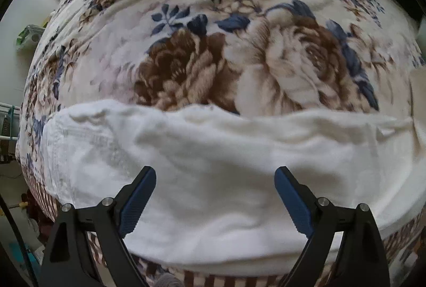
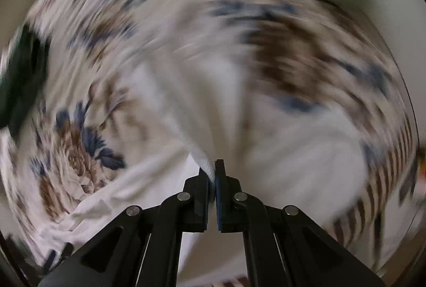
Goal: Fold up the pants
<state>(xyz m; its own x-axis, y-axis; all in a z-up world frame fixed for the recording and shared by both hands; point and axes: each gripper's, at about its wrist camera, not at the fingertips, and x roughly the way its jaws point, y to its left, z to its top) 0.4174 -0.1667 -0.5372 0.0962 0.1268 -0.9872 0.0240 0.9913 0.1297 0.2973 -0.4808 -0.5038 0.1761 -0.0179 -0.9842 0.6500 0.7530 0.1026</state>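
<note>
White pants (image 1: pixel 213 180) lie mid-fold on the bed (image 1: pixel 213 47): the right tool (image 2: pixel 213 178), clamped on an edge, must carry it over while the left tool (image 1: pixel 215 175) hovers apart.

Left wrist view looks down, close, over white pants (image 1: pixel 213 180) on a floral blanket (image 1: pixel 213 47); right wrist view, blurred, shares both.

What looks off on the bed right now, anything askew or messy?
Nothing damaged or spilled. The white pants lie rumpled across the floral blanket, their far edge wavy. The right gripper is clamped on a white fabric edge; that view is motion-blurred. The left gripper is open.
</note>
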